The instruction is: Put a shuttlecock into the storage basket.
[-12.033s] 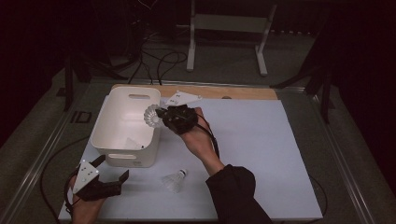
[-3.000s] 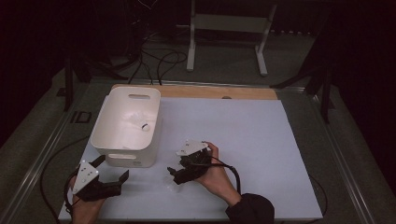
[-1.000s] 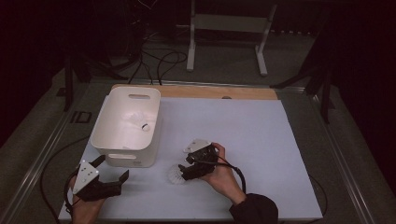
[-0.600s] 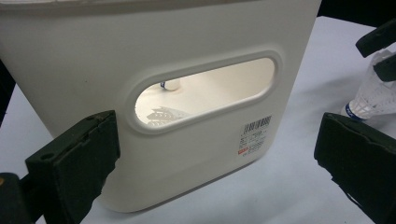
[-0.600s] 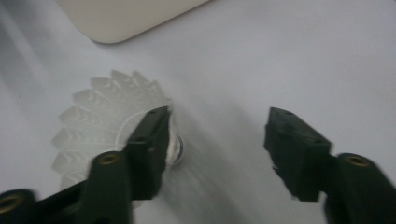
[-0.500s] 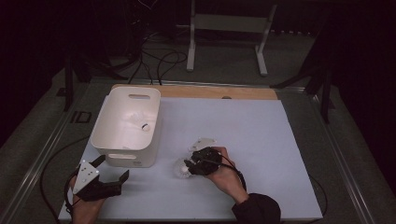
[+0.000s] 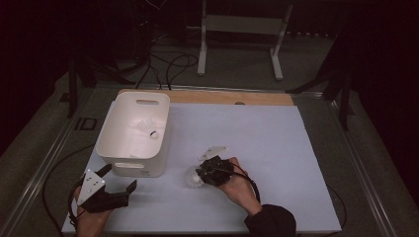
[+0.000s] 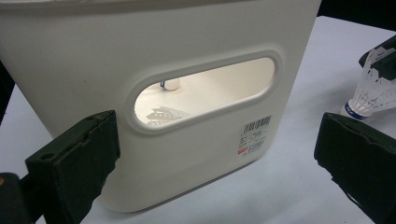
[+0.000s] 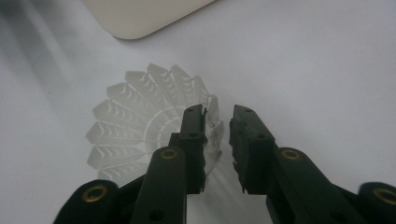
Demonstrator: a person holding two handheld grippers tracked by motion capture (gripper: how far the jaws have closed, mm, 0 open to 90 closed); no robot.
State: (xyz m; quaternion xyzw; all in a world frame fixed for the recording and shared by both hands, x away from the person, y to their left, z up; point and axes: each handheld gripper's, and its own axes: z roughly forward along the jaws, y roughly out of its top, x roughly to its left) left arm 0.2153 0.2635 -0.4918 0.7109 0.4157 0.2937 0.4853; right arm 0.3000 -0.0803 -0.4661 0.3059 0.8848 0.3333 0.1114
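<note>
The right gripper (image 7: 201,174), jaws just closing, seems to pinch the shuttlecock's (image 7: 193,176) skirt right of the white bin (image 7: 114,148); the left gripper (image 7: 118,187) gapes empty nearer.

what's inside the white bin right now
One shuttlecock lies inside the white bin, its feather skirt and cork also glimpsed through the handle slot. The near wall hides the floor right behind it.

A white metal stand (image 7: 242,29) sits on the dark floor, well beyond the right gripper, with black cables (image 7: 168,66) looping on the floor to its left.
</note>
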